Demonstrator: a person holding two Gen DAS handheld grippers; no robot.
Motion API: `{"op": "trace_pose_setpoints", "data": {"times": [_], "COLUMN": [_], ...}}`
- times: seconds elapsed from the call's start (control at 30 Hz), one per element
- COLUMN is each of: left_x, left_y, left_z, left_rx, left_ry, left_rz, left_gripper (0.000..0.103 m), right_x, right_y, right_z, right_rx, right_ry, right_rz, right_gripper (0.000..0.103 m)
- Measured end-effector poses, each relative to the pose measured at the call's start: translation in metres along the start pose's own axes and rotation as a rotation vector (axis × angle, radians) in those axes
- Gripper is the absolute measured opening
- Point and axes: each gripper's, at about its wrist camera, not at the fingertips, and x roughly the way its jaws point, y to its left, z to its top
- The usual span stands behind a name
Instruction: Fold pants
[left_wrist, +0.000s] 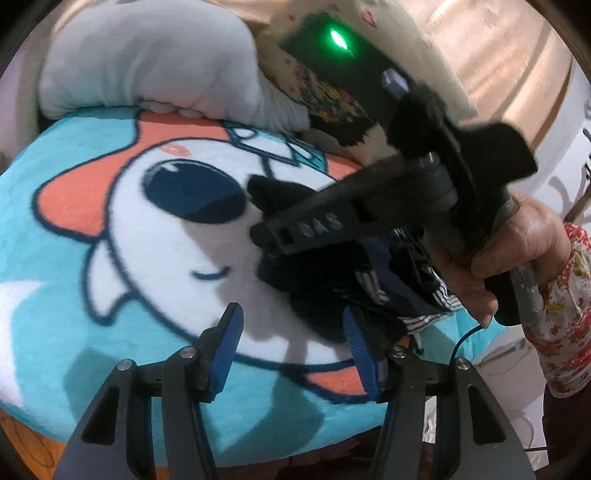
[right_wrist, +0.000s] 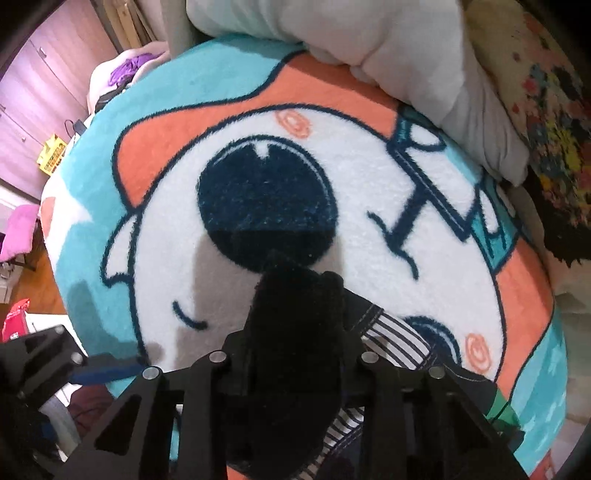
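Observation:
The dark pants (left_wrist: 325, 291), with a striped lining, hang bunched over the cartoon blanket (left_wrist: 110, 258). My right gripper (left_wrist: 266, 210) is shut on a dark fold of the pants and holds them up above the blanket; in the right wrist view the black cloth (right_wrist: 295, 332) fills the space between the fingers and the striped lining (right_wrist: 399, 332) shows beside it. My left gripper (left_wrist: 291, 332) is open with blue pads, its right pad (left_wrist: 360, 354) at the lower edge of the hanging pants, not holding anything.
A grey-white pillow (left_wrist: 155, 62) and a floral cushion (left_wrist: 325, 96) lie at the far edge of the bed. The blanket's near edge (left_wrist: 258, 435) drops off to the wooden floor. A room with cupboards and clutter (right_wrist: 51, 155) lies to the left.

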Motion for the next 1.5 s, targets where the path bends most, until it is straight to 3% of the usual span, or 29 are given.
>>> {"op": "trace_pose_setpoints", "data": {"times": [0.1,0.2,0.43,0.63,0.9,0.97,1.03,1.13,1.27,1.3,1.4,1.43,1.5], "left_x": [0.014,0.028,0.016,0.030,0.066,0.067,0.065,0.058,0.070,0.075,0.099,0.105,0.112], "left_y": [-0.010,-0.015,-0.045,-0.096,-0.162,-0.166,-0.167,-0.164,-0.149,-0.148,-0.147,-0.147,-0.150], "left_z": [0.003,0.008,0.025,0.039,0.047,0.046,0.046,0.046,0.051,0.051,0.043,0.040,0.034], "left_rx": [0.016,0.002,0.028,0.126,0.245,0.256,0.263,0.266,0.221,0.211,0.198,0.199,0.213], "left_ry": [0.011,0.054,0.017,0.024,0.075,0.088,0.104,0.088,0.092,0.104,0.165,0.180,0.195], "left_rz": [0.002,-0.007,-0.061,-0.097,-0.149,-0.161,-0.185,-0.179,-0.122,-0.116,-0.090,-0.085,-0.066], "left_gripper": [0.054,0.012,0.012,0.012,0.012,0.013,0.018,0.030,0.032,0.032,0.032,0.032,0.033], "right_x": [-0.007,-0.015,-0.058,-0.083,-0.093,-0.087,-0.079,-0.085,-0.121,-0.130,-0.135,-0.128,-0.109], "right_y": [-0.009,-0.021,-0.065,-0.105,-0.184,-0.203,-0.215,-0.231,-0.232,-0.228,-0.217,-0.214,-0.211], "right_z": [-0.008,-0.017,-0.040,-0.063,-0.135,-0.156,-0.174,-0.204,-0.227,-0.228,-0.225,-0.220,-0.213], "right_rx": [0.038,0.075,0.160,0.292,0.520,0.582,0.633,0.714,0.754,0.741,0.712,0.710,0.720], "right_ry": [-0.028,-0.050,-0.168,-0.285,-0.410,-0.436,-0.436,-0.457,-0.636,-0.688,-0.779,-0.786,-0.751], "right_rz": [0.038,0.086,0.167,0.242,0.336,0.366,0.320,0.173,0.113,0.155,0.392,0.502,0.597], "right_gripper": [0.034,0.034,0.034,0.034,0.034,0.040,0.053,0.054,0.054,0.054,0.054,0.054,0.054]}}
